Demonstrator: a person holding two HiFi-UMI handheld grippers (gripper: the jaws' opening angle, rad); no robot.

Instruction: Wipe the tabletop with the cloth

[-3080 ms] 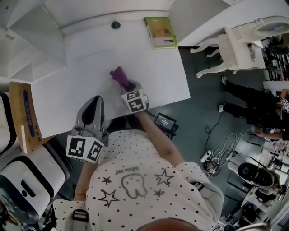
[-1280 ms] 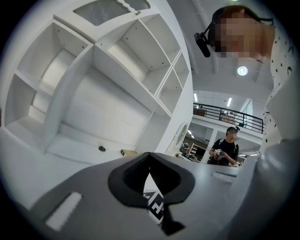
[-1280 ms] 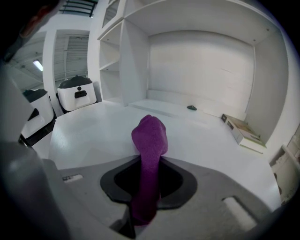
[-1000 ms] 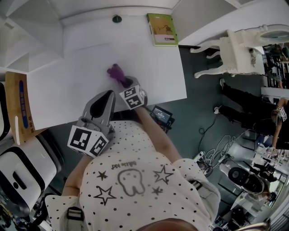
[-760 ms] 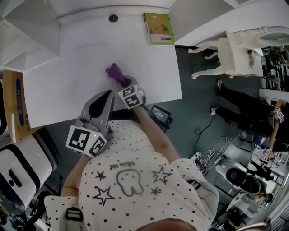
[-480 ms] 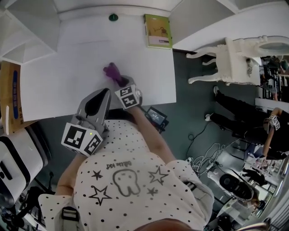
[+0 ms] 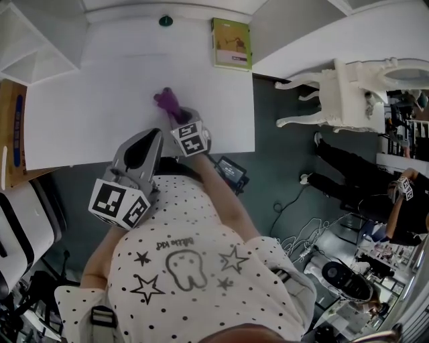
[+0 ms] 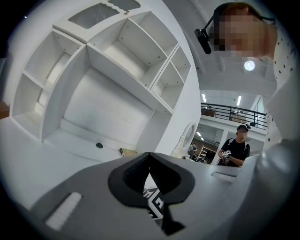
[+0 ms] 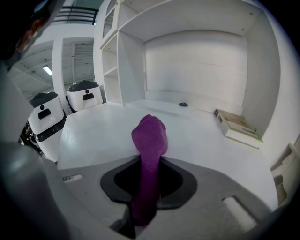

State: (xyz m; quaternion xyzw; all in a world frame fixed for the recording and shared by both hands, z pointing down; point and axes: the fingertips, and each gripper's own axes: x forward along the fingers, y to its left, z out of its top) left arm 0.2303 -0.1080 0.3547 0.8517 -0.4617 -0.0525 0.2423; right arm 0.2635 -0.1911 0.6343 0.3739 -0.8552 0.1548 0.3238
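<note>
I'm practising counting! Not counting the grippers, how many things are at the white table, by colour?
Purple: 1, the cloth
Green: 1, the book
Dark: 1, the small round thing at the back
Total: 3

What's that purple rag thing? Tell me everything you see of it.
The purple cloth looks like soft, fuzzy fabric, bunched into a narrow roll. The right gripper has its jaws shut on it, and a rounded end pokes out ahead of them, seemingly resting on the white tabletop.
</note>
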